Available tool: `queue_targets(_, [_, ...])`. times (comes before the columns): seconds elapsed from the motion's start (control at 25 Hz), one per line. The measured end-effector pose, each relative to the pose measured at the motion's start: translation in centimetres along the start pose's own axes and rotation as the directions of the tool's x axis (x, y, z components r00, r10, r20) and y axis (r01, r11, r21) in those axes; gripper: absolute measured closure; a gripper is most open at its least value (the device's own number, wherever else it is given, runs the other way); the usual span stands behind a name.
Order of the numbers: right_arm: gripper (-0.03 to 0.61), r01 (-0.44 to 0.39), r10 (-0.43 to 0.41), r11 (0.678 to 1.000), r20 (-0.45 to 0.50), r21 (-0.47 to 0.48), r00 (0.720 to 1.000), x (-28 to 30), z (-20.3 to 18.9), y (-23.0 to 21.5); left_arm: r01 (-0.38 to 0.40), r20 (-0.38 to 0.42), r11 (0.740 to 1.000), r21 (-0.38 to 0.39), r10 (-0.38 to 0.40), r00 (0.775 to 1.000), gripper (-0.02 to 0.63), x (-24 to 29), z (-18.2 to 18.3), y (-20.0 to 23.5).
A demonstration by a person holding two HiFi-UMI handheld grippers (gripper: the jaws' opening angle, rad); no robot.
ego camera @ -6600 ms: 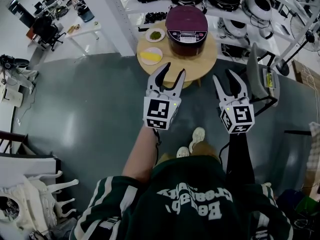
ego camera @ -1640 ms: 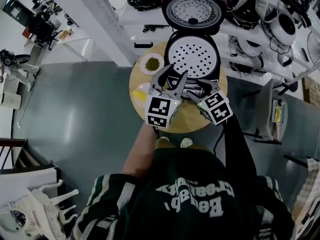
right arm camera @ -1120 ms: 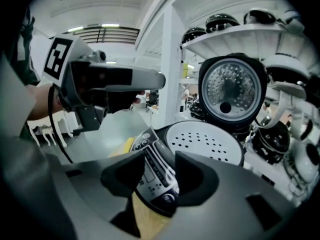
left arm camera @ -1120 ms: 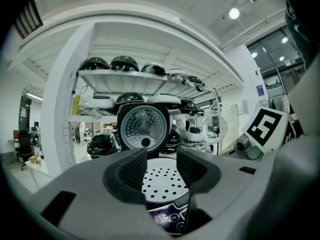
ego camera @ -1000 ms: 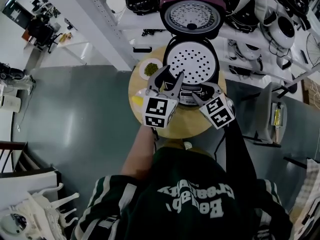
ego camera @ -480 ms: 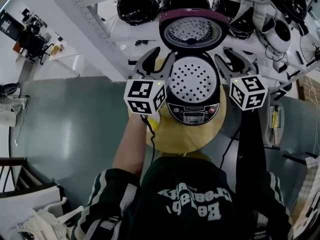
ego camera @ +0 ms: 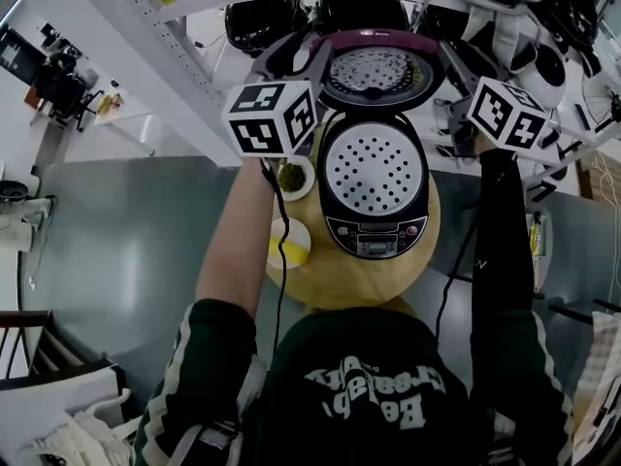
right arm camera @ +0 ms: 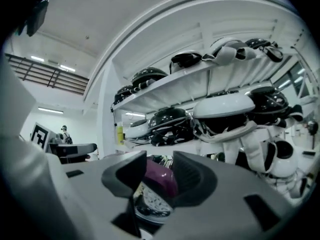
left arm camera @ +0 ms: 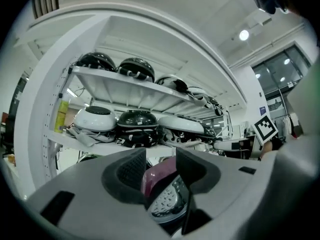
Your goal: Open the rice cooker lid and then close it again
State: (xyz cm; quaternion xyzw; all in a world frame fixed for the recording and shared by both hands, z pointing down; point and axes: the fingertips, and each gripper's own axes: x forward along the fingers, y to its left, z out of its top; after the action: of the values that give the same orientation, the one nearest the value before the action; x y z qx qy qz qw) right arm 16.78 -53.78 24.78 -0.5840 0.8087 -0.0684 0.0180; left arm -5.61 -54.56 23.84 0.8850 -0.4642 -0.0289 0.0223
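The maroon rice cooker (ego camera: 374,197) stands open on a round wooden table (ego camera: 335,278). Its lid (ego camera: 376,71) is tipped up at the back, and the perforated inner plate (ego camera: 374,166) shows. My left gripper (ego camera: 294,54) is raised at the lid's left edge and my right gripper (ego camera: 464,58) at its right edge. Each points level at the lid. In the left gripper view the left gripper (left arm camera: 161,166) is open, with the lid (left arm camera: 162,189) showing through the gap. The right gripper (right arm camera: 160,166) is open too, with the lid (right arm camera: 159,180) beyond its gap. Contact with the lid cannot be made out.
Two small plates sit left of the cooker, one with green stuff (ego camera: 292,177) and one with something yellow (ego camera: 290,251). White shelving (ego camera: 194,27) close behind the table carries several other cookers (left arm camera: 137,121). Grey floor lies all around the table.
Both grippers have risen from low in front of the cooker to the sides of its raised lid. The lid has stayed open.
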Motion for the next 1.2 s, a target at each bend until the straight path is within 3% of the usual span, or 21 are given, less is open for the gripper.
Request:
queue_targets(0.28, [0.423, -0.034, 0.036, 0.999, -0.06, 0.031, 0.998, 4.1, 0.2, -1.3, -0.067, -0.066, 0.998, -0.018, 0.065, 0.996, 0.419, 5.2, -0.2, 1.8])
queue_targets(0.48, [0.418, -0.091, 0.113, 0.969, -0.087, 0.229, 0.99, 4.9, -1.4, -1.7, -0.051, -0.095, 0.989, -0.141, 0.037, 0.995, 0.433, 6.2, -1.8, 2.0])
queue_targets(0.6, [0.419, -0.119, 0.146, 0.953, -0.078, 0.278, 0.986, 4.5, -1.4, -1.6, -0.035, -0.097, 0.988, -0.151, 0.02, 0.995, 0.433, 5.9, -1.6, 1.8])
queue_targets(0.92, [0.428, -0.167, 0.21, 0.939, -0.117, 0.3, 0.971, 1.5, -2.2, 0.1, 0.002, -0.103, 0.986, -0.166, -0.02, 0.994, 0.433, 2.7, -2.1, 0.0])
queue_targets(1.2, [0.442, -0.162, 0.211, 0.93, -0.119, 0.329, 0.97, -3.2, -4.2, 2.0, 0.066, -0.13, 0.982, -0.179, -0.09, 0.987, 0.437, -1.4, -3.7, -2.5])
